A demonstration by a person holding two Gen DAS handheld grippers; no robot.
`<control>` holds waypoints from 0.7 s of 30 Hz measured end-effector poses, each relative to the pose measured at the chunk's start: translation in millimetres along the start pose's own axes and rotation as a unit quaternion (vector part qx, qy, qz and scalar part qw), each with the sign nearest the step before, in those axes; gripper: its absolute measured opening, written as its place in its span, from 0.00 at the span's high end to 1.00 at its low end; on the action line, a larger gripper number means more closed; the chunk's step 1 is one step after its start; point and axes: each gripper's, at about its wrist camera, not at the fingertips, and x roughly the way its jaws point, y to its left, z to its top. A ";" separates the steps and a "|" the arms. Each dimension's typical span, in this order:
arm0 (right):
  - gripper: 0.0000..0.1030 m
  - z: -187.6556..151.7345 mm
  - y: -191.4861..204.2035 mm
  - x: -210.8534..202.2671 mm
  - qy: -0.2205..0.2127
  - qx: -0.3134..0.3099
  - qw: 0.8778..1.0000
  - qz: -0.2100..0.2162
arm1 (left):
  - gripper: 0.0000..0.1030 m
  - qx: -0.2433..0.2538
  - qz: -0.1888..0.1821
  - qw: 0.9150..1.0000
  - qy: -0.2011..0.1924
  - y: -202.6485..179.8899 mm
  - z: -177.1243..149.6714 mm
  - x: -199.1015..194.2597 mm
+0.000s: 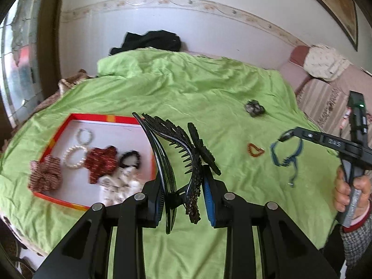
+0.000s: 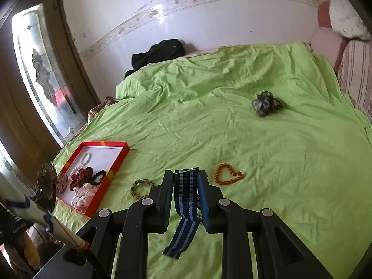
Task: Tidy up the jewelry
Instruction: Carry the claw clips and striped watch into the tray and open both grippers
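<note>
Two loads are up off the bed at once. Nearest in the left wrist view, the left hand-held gripper (image 1: pixel 183 200) is clamped on a black hair clip (image 1: pixel 176 153), whose long toothed body runs up and away along the fingers, tilted a little to the left. In the right wrist view the right hand-held gripper (image 2: pixel 186 200) pinches a blue striped strap (image 2: pixel 184 200), its loose end hanging down toward the camera.

Just beyond the left gripper, to its left, lies the red tray (image 1: pixel 55 137) on the green bedspread (image 1: pixel 209 88), already carrying scrunchies and a pearl bracelet (image 1: pixel 74 157). The left hand is plainly the nearer one; from the right gripper the tray sits well off to the left, with a beaded bracelet (image 2: pixel 141 187) between.

Further out, an orange bead bracelet (image 2: pixel 229 174) lies just ahead and right of the right gripper, and a grey scrunchie (image 2: pixel 267 103) rests well apart, deep on the bed.

The clip probably goes in first, with a short swing left.
</note>
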 end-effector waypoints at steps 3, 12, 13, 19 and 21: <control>0.78 5.1 14.4 -0.1 0.001 -0.012 1.000 -0.002 | 0.73 -0.003 0.023 1.000 -0.010 13.4 6.6 -3.6; 0.78 24.7 65.0 11.7 0.013 -0.038 0.999 0.012 | 0.73 -0.004 0.085 0.996 -0.023 50.4 33.6 8.0; 0.78 26.8 71.2 13.5 0.014 -0.041 0.999 0.013 | 0.73 -0.005 0.089 0.996 -0.023 54.2 36.9 11.0; 0.78 41.5 116.0 30.4 0.023 -0.070 0.997 0.024 | 0.73 -0.015 0.106 0.994 -0.021 83.8 55.6 34.5; 0.78 45.1 133.6 38.1 0.027 -0.081 0.996 0.030 | 0.73 -0.021 0.108 0.994 -0.021 94.3 62.1 42.7</control>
